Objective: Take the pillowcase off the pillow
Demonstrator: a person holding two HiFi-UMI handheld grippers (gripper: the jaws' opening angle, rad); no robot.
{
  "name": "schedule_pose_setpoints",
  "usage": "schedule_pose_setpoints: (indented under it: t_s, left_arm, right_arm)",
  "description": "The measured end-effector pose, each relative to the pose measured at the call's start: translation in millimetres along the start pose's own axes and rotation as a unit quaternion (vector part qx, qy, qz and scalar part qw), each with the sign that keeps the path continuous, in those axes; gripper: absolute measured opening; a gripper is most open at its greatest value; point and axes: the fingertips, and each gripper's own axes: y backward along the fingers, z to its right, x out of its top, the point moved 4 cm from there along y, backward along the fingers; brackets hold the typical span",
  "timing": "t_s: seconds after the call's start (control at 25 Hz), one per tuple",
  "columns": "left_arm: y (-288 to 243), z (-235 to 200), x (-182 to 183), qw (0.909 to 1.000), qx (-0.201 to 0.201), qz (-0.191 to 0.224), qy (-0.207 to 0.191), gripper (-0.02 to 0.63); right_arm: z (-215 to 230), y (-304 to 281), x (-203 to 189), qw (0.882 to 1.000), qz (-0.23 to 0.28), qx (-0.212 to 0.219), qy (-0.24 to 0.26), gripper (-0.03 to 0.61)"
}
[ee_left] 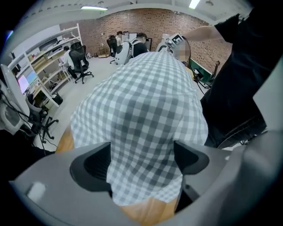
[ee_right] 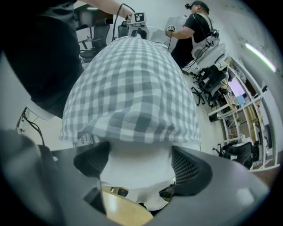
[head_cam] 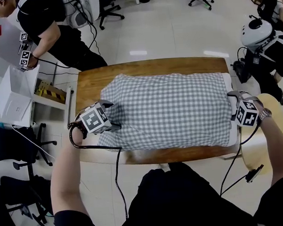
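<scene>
A pillow in a grey-and-white checked pillowcase point(head_cam: 167, 108) lies lengthwise across the wooden table point(head_cam: 89, 82). The bare white pillow end point(head_cam: 229, 88) sticks out of the case at the right. My left gripper point(head_cam: 112, 122) stands over the case's left end. In the left gripper view it point(ee_left: 141, 161) is open, with the checked fabric point(ee_left: 141, 110) bulging between its dark pads point(ee_left: 90, 165). My right gripper point(head_cam: 234, 101) is at the right end. It point(ee_right: 139, 165) is also open, its jaws on either side of the white pillow end point(ee_right: 137, 154) just below the case's hem point(ee_right: 132, 128).
A round wooden stool point(head_cam: 260, 141) stands close to the table's right end. A person in black point(head_cam: 55, 29) works at the back left beside white boxes point(head_cam: 14, 96). Another person with a white helmet point(head_cam: 257, 31) is at the back right. Cables hang off the table's front edge.
</scene>
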Motion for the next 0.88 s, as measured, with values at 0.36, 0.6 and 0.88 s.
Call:
schedule_pose_setpoints:
  t_s: [0.36,0.6,0.88]
  left_arm:
    - [-30.9,-11.2,-19.6,0.9969,-0.05,0.047,0.041,0.445]
    - [-36.7,-10.0,-16.3,0.9958,-0.072,0.041,0.038,0.378]
    - [-18.2,-3.9,-7.1,0.9954,-0.081,0.034,0.039,0.261]
  right_arm:
    - [-4.4,-28.9,10.3,1.0,0.007,0.011,-0.025,0.446]
    - [-3.9,-35.8,9.1,0.999,0.0,0.034,-0.032,0.394]
    - [-4.3,-29.7,3.8,0.998,0.008,0.015,-0.058,0.208]
